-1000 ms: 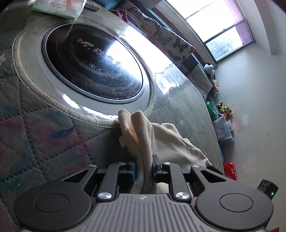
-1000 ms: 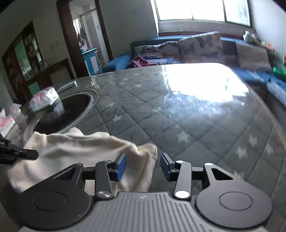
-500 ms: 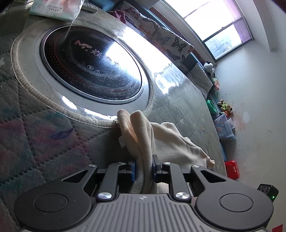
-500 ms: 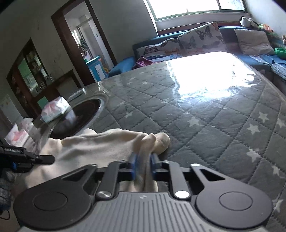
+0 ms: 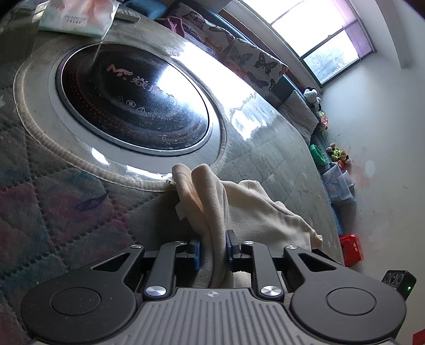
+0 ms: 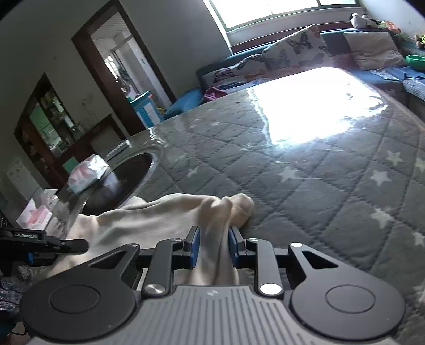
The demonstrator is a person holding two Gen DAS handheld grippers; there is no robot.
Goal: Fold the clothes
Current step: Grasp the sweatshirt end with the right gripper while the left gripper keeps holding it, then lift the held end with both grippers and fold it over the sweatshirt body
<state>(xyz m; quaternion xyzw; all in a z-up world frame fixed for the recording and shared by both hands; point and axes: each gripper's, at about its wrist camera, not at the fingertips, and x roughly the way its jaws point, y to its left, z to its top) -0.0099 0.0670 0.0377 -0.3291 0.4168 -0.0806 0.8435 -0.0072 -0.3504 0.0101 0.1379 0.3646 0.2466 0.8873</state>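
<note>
A cream cloth garment point(image 5: 255, 207) lies bunched on the quilted grey table cover point(image 6: 332, 191), stretched between my two grippers. My left gripper point(image 5: 212, 250) is shut on one bunched end of it, next to the round black cooktop. My right gripper point(image 6: 212, 248) is shut on the other bunched end point(image 6: 225, 209). The left gripper point(image 6: 39, 245) also shows at the left edge of the right wrist view, holding the cloth's far end. The cloth between them sags in folds.
A round black induction cooktop point(image 5: 132, 103) is set in the table beside the cloth. A tissue pack point(image 5: 77, 18) lies beyond it. A sofa with butterfly cushions point(image 6: 292, 53) stands past the table. A doorway point(image 6: 119, 66) and cabinet are at the left.
My right gripper has shut on the cloth's end; it stood open a second ago. It has lifted and tilted a little. My left gripper keeps its hold and has hardly moved.
</note>
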